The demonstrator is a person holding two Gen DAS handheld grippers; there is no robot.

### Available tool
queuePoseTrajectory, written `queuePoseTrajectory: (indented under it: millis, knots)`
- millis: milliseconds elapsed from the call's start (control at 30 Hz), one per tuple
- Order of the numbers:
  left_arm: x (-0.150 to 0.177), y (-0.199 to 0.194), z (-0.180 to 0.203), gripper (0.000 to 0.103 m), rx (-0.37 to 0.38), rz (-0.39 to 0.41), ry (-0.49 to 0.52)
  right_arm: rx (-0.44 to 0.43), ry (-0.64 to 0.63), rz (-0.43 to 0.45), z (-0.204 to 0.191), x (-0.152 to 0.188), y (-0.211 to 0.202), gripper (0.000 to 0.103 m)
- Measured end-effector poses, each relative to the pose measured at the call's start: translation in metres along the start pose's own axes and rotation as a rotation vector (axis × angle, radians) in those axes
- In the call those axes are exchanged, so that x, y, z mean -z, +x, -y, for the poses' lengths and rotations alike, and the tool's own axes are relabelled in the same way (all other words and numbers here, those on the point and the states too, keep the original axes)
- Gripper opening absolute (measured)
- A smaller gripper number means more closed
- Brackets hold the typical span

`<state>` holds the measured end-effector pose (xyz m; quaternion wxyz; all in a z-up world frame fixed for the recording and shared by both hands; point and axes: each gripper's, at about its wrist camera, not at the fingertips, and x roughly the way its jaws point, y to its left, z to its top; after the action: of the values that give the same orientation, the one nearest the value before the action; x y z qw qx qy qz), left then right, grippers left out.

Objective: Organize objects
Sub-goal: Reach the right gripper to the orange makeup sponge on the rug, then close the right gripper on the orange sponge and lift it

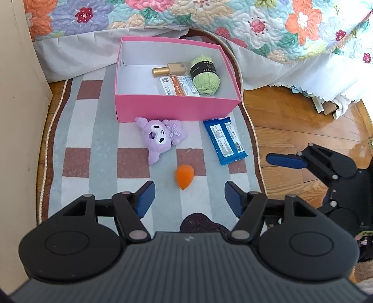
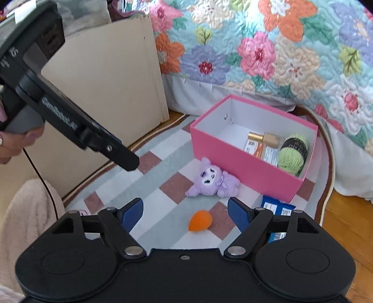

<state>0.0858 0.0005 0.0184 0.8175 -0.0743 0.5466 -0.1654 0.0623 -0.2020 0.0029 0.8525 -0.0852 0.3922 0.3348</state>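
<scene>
An open pink box (image 1: 177, 107) (image 2: 233, 160) stands on a checked rug and holds a green yarn ball (image 1: 206, 77) (image 2: 291, 156), a gold bottle (image 1: 172, 68) (image 2: 263, 137) and a white-and-orange packet (image 1: 178, 86) (image 2: 258, 149). In front of the box lie a purple plush toy (image 1: 160, 136) (image 2: 214, 180), a blue packet (image 1: 225, 139) (image 2: 277, 207) and an orange egg-shaped sponge (image 1: 184, 176) (image 2: 200, 220). My left gripper (image 1: 189, 186) hangs open just short of the sponge. My right gripper (image 2: 184, 205) is open above the sponge and grips nothing.
The rug (image 1: 93, 139) lies on a wood floor (image 1: 291, 121). A flowered quilt (image 1: 233, 21) hangs off the bed behind the box. A beige cabinet panel (image 2: 105, 81) stands at the left. Paper scraps (image 1: 324, 105) lie under the bed's edge.
</scene>
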Motion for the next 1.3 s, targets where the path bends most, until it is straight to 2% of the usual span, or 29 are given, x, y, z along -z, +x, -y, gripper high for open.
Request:
queuePoseTrajectory:
  millis: [267, 367, 467, 533, 733, 800, 867, 967, 1033, 1100, 1133, 1200, 1300]
  knots:
    - [0.020, 0.050, -0.028, 0.065, 0.044, 0.023, -0.039, 0.041, -0.069, 0.051, -0.001, 0.033, 0.052, 0.083]
    - [0.024, 0.069, -0.034, 0.065, 0.027, 0.050, -0.012, 0.043, -0.045, 0.044, 0.003, 0.043, 0.075, 0.083]
    - [0.026, 0.090, -0.042, 0.064, 0.045, 0.025, -0.038, 0.036, -0.005, 0.037, 0.010, 0.049, 0.094, 0.083]
    - [0.027, 0.103, -0.046, 0.064, 0.084, 0.001, -0.066, 0.034, 0.005, 0.015, 0.015, 0.052, 0.108, 0.083]
    - [0.029, 0.137, -0.046, 0.063, 0.124, -0.003, -0.093, 0.028, 0.020, -0.065, 0.022, 0.063, 0.142, 0.083]
    - [0.027, 0.147, -0.045, 0.063, 0.108, -0.001, -0.072, 0.022, 0.049, -0.077, 0.024, 0.065, 0.147, 0.081]
    - [0.026, 0.153, -0.046, 0.063, 0.089, 0.006, -0.046, 0.019, 0.074, -0.080, 0.023, 0.067, 0.151, 0.076]
    - [0.024, 0.161, -0.050, 0.061, 0.110, 0.010, -0.053, 0.043, 0.094, -0.079, 0.021, 0.067, 0.154, 0.070]
    - [0.024, 0.167, -0.050, 0.056, 0.119, 0.026, -0.046, 0.060, 0.115, -0.082, 0.021, 0.068, 0.156, 0.056]
    - [0.024, 0.175, -0.047, 0.041, 0.150, 0.004, -0.042, 0.058, 0.131, -0.089, 0.022, 0.068, 0.157, 0.050]
    - [0.025, 0.179, -0.046, 0.038, 0.161, -0.016, -0.045, 0.046, 0.138, -0.081, 0.022, 0.069, 0.156, 0.043]
    - [0.028, 0.185, -0.042, 0.031, 0.162, -0.027, -0.042, 0.044, 0.132, -0.073, 0.020, 0.069, 0.154, 0.042]
    - [0.032, 0.185, -0.037, 0.028, 0.156, -0.013, -0.019, 0.045, 0.107, -0.062, 0.015, 0.068, 0.151, 0.040]
